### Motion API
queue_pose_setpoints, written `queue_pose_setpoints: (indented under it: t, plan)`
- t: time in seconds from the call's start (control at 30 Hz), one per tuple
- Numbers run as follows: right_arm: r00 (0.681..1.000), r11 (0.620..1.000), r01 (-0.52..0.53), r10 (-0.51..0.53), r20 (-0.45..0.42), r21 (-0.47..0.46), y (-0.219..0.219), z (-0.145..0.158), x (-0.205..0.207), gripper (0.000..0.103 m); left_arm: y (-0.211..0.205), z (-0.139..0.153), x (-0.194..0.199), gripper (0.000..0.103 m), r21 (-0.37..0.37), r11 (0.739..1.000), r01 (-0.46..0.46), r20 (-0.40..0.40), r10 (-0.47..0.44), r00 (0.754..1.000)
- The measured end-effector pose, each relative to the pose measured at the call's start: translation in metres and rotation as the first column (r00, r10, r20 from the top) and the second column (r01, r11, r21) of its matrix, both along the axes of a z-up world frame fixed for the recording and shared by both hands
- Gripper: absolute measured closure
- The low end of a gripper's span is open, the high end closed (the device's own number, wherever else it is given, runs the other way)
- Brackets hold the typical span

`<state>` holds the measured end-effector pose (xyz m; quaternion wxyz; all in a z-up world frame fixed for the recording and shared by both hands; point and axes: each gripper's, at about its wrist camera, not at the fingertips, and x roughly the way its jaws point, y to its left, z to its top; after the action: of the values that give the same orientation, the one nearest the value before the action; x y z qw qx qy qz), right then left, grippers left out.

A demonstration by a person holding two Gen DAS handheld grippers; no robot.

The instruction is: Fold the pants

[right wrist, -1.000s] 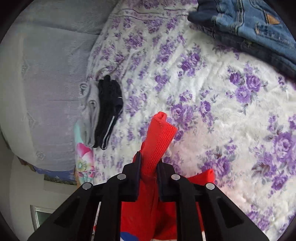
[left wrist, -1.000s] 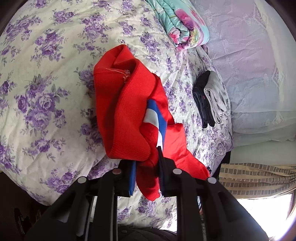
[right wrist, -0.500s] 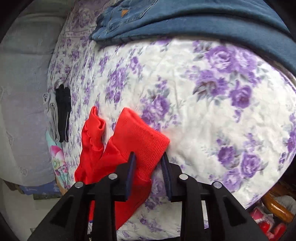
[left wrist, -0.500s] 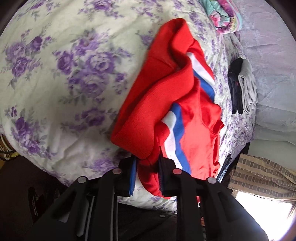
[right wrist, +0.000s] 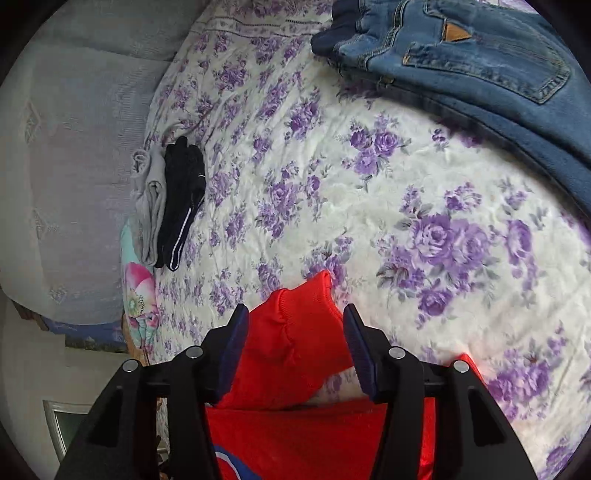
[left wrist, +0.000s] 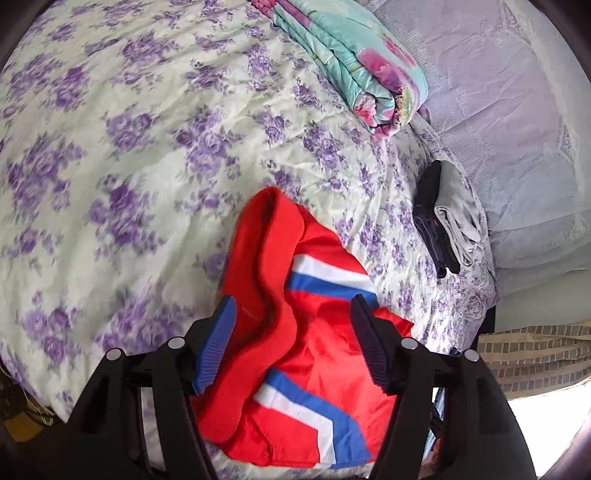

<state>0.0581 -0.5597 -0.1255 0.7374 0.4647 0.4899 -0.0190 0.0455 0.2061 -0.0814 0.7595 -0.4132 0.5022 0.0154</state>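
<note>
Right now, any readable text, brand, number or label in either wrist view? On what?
None readable.
Tan patch on the jeans: small brand tab, no lettering legible.
Red pants: white and blue stripes only; a round blue mark at the bottom of the right wrist view, no text discernible.
Floral bedspread: print only.

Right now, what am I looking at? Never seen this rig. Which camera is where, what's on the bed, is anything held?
No robot here: a person holds a two-finger gripper in each hand, each with a fisheye camera looking along its fingers. One picture is from the left gripper, the other from the right gripper. Both stand open over the red pants, which lie crumpled on the flowered bedspread; nothing is held. Also on the bed: a folded teal floral blanket, a small pile of black and grey clothes and blue jeans. The black bars at the bottom of each picture are the gripper's own fingers.
</note>
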Motion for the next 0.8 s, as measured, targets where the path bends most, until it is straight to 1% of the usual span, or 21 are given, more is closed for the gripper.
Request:
queue_pose_setpoints:
  t: [0.07, 0.13, 0.17, 0.2, 0.3, 0.33, 0.37, 0.4, 0.43, 0.47, 0.5, 0.53, 0.57, 0.6, 0.63, 0.73, 0.8]
  plan:
    - [1.0, 1.0, -0.016, 0.016, -0.021, 0.006, 0.002, -0.011, 0.009, 0.043, 0.003, -0.009, 0.023, 0.04, -0.009, 1.0, -0.005, -0.011, 0.005, 1.0]
    - [0.999, 0.999, -0.036, 0.037, -0.03, 0.031, 0.006, -0.021, 0.016, 0.039, 0.005, -0.02, 0.043, 0.035, -0.019, 1.0, 0.015, -0.047, -0.016, 0.999]
    - [0.998, 0.998, -0.045, 0.046, -0.033, 0.035, 0.009, -0.024, 0.016, 0.037, 0.005, -0.026, 0.05, 0.035, 0.001, 1.0, 0.02, -0.066, -0.02, 0.998]
    - [0.998, 0.998, -0.049, 0.049, -0.032, 0.027, 0.012, -0.026, 0.017, 0.035, 0.004, -0.03, 0.057, 0.035, 0.018, 1.0, 0.024, -0.081, -0.022, 0.996]
    - [0.997, 0.996, -0.079, 0.079, 0.0, 0.032, 0.018, -0.025, 0.019, 0.034, 0.0, -0.047, 0.078, 0.034, -0.007, 0.999, 0.053, -0.116, -0.054, 0.992]
    - [0.995, 0.995, -0.096, 0.095, 0.008, 0.041, 0.02, -0.025, 0.02, 0.036, -0.003, -0.051, 0.083, 0.034, 0.001, 0.998, 0.063, -0.134, -0.062, 0.989]
    - [0.993, 0.993, -0.114, 0.113, 0.013, 0.036, 0.024, -0.025, 0.02, 0.04, -0.006, -0.054, 0.089, 0.034, 0.015, 0.997, 0.077, -0.144, -0.074, 0.987]
    - [0.991, 0.991, -0.134, 0.133, 0.014, 0.023, 0.027, -0.025, 0.021, 0.049, -0.008, -0.055, 0.091, 0.034, 0.03, 0.996, 0.083, -0.146, -0.077, 0.986]
    - [0.989, 0.989, -0.147, 0.147, 0.017, 0.014, 0.028, -0.025, 0.021, 0.055, -0.009, -0.055, 0.094, 0.036, 0.04, 0.996, 0.084, -0.146, -0.077, 0.986]
    - [0.988, 0.988, -0.154, 0.153, 0.024, 0.013, 0.029, -0.026, 0.022, 0.074, -0.009, -0.054, 0.096, 0.04, 0.046, 0.996, 0.083, -0.145, -0.075, 0.987]
    - [0.988, 0.988, -0.153, 0.153, 0.033, 0.019, 0.029, -0.027, 0.022, 0.083, -0.008, -0.053, 0.097, 0.052, 0.047, 0.996, 0.081, -0.141, -0.074, 0.987]
    - [0.988, 0.989, -0.148, 0.147, 0.046, 0.016, 0.029, -0.026, 0.022, 0.085, -0.005, -0.052, 0.097, 0.064, 0.041, 0.996, 0.077, -0.136, -0.071, 0.988]
    - [0.987, 0.989, -0.149, 0.148, 0.061, 0.007, 0.031, -0.023, 0.022, 0.088, -0.002, -0.051, 0.097, 0.071, 0.018, 0.998, 0.066, -0.123, -0.063, 0.99]
    - [0.985, 0.988, -0.152, 0.151, 0.077, 0.003, 0.031, -0.019, 0.023, 0.09, 0.002, -0.049, 0.097, 0.092, -0.025, 0.998, 0.057, -0.1, -0.06, 0.993]
    - [0.983, 0.988, -0.156, 0.155, 0.094, 0.001, 0.032, -0.013, 0.025, 0.09, 0.005, -0.047, 0.095, 0.098, -0.056, 0.997, 0.054, -0.083, -0.059, 0.995]
    - [0.971, 0.982, -0.183, 0.187, 0.15, -0.039, 0.036, 0.014, 0.038, 0.092, 0.001, -0.031, 0.097, 0.099, -0.048, 0.997, 0.067, -0.047, -0.069, 0.996]
    - [0.954, 0.976, -0.201, 0.215, 0.209, -0.086, 0.035, 0.042, 0.049, 0.092, -0.004, -0.017, 0.098, 0.099, -0.06, 0.995, 0.077, -0.003, -0.077, 0.997]
